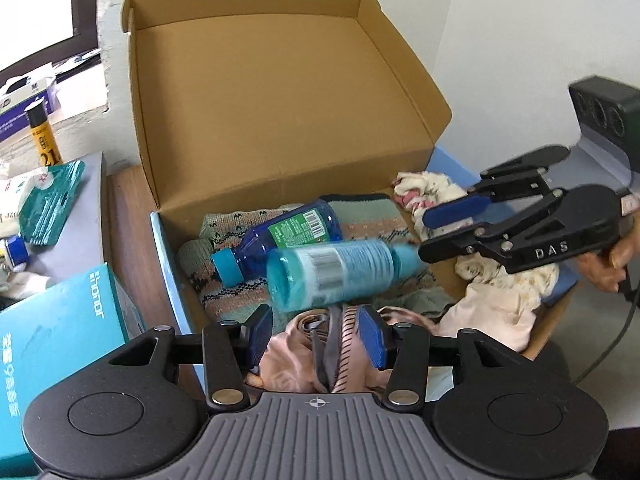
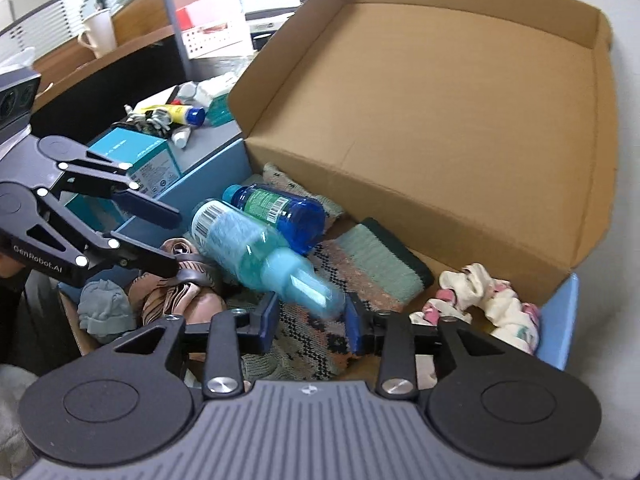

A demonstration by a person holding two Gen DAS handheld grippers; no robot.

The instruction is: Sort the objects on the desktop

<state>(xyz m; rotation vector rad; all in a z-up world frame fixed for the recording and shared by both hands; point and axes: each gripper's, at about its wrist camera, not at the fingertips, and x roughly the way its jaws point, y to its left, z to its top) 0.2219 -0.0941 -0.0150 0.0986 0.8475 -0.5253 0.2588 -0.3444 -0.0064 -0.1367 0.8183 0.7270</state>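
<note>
Light teal bottle [image 2: 260, 256] lies tilted in the open cardboard box [image 2: 440, 120], blurred, cap end at 12 o'clock of the right gripper [image 2: 312, 320], between its blue fingers [image 2: 269, 322]. Fingers sit moderately apart; cannot tell whether the pads touch the cap. Dark blue bottle [image 2: 280, 212] lies just beside it at 1 o'clock, on a knitted cloth [image 2: 360, 272]. Left gripper [image 1: 316, 336] is spread wide and empty over pink fabric [image 1: 288, 364], with the teal bottle's base at its 12 o'clock, apart from the fingers. White socks [image 2: 488, 304] at 3 o'clock in the box.
</note>
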